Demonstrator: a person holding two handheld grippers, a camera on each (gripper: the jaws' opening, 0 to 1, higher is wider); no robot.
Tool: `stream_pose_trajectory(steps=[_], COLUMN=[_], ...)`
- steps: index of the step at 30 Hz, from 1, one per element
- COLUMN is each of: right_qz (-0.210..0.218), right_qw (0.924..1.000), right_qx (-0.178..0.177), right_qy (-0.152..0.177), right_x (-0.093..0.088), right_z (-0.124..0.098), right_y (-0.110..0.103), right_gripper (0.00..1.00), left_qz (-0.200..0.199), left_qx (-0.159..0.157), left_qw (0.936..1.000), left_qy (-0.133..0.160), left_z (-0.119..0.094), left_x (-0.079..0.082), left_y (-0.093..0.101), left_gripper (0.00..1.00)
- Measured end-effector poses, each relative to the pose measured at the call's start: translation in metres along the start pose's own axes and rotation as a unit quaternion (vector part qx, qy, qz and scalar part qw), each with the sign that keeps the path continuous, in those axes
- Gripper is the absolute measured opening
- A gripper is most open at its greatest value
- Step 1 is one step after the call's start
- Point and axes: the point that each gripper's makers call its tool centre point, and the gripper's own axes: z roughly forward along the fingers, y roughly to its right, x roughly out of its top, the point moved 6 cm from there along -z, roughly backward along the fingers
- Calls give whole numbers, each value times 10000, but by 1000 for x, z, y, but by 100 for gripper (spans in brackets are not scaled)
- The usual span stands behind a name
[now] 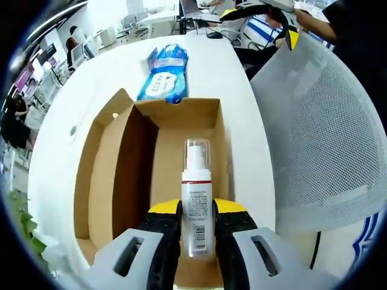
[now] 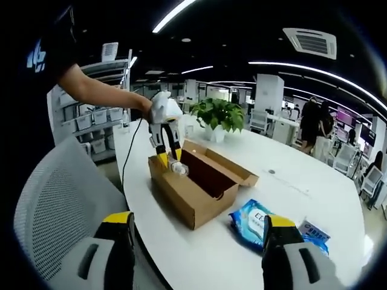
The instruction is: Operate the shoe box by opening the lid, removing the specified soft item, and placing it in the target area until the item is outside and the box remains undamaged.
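While you are holding the pump bottle [image 1: 196, 199] with your left hand-held gripper [image 1: 196, 241] above the open shoe box [image 1: 163, 175], your right hand-held gripper [image 2: 196, 241] is waiting wide apart, so next you need lifting it clear toward the tabletop [image 1: 91, 78].

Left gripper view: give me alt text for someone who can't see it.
The left gripper is shut on a clear pump bottle with a white label, held over the open cardboard box on a white table. A blue wipes pack lies on the table beyond the box, and a grey mesh chair stands beside the table.
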Motion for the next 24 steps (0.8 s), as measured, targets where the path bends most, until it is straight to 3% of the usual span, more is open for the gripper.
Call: stream_pose_trajectory(steps=[20, 24], right_qz=[-639, -702], right_qw=[9957, 9945], right_qx=[615, 714], right_qy=[261, 297], right_x=[31, 36], right_z=[35, 44], right_y=[-22, -27], right_gripper=[61, 61], left_qz=[552, 637], left_qx=[-66, -66], left_qw=[9947, 9931], left_qy=[860, 987], left_z=[-15, -18], left_x=[52, 60], left_y=[33, 39], left_gripper=[18, 18])
